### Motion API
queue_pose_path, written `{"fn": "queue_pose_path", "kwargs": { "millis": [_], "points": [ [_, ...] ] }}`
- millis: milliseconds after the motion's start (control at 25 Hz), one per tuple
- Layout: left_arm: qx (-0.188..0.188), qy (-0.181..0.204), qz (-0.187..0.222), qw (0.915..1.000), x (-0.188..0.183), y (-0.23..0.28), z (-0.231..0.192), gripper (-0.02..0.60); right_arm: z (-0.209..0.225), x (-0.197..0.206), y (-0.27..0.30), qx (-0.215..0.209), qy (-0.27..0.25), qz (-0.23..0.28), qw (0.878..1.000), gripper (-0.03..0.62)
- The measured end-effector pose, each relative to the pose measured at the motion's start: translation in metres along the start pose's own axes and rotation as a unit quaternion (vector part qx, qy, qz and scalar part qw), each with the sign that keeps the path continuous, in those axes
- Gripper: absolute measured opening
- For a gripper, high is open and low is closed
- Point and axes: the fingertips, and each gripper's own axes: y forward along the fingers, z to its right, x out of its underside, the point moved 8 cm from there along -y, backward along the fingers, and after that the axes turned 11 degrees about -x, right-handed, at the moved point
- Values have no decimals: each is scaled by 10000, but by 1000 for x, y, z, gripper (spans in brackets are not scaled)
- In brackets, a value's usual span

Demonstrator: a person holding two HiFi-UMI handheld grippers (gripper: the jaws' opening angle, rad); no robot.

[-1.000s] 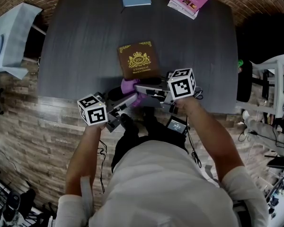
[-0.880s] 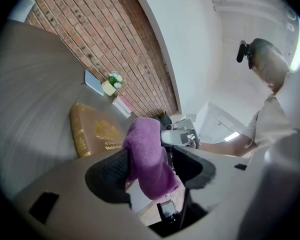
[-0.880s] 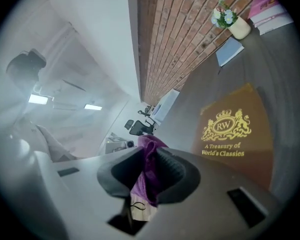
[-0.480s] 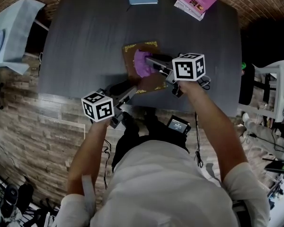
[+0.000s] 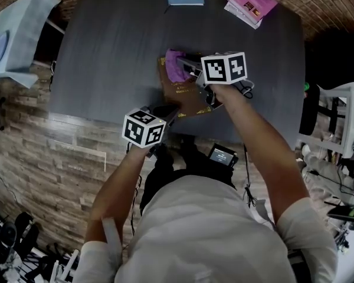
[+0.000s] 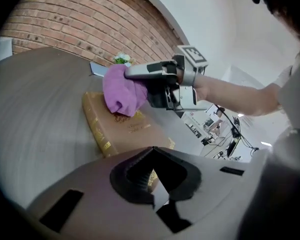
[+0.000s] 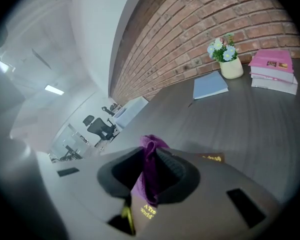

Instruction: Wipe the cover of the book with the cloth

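Book (image 5: 187,96): lay closed on the dark bench (image 5: 106,52) near its front edge, brown cover with gold print facing up, set a little askew to that edge.

Cloth (image 6: 121,91): purple and bunched. Was pinched in the right hand-held gripper (image 7: 149,156) and rested on the far left part of the cover. Hung in folds from between those jaws, which stood slightly apart around it.

Right hand-held gripper: reached in from the right over the book, slanted downward, pads pressing on the cloth. Covered much of the book's right side in the head view.

Left hand-held gripper (image 5: 171,108): had just closed. Showed its jaws pressed together with nothing between them. Sat at the book's near left corner, tips just beside the gold trim; could not tell whether touching the cover. Was well clear of the cloth.

Far edge of the bench: held a blue booklet (image 7: 210,85), a pot of flowers (image 7: 231,68) and a stack of pink books (image 7: 272,69), all well apart from the brown book. Had a brick wall (image 7: 200,29) right behind
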Motion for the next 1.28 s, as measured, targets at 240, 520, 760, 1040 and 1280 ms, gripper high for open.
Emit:
{"fn": "queue_pose_path", "kwargs": {
  "millis": [240, 520, 760, 1040, 1280],
  "points": [
    [-145, 186, -208, 9995, 4, 7, 1, 8, 1, -9, 30, 142, -185, -424, 9988, 81],
    [-284, 426, -240, 9984, 5, 8, 5, 8, 11, -5, 42, 602, -576, -903, 9924, 78],
    [-409, 441, -159, 9981, 7, 7, 6, 8, 11, -4, 42, 783, -812, -1056, 9880, 78],
    [-451, 441, -155, 9979, 7, 8, 6, 8, 15, -5, 36, 977, -1010, -1177, 9831, 77],
    [-495, 473, -152, 9975, 7, 8, 7, 8, 21, -4, 24, 1126, -1048, -1201, 9808, 77]
  ]
}}
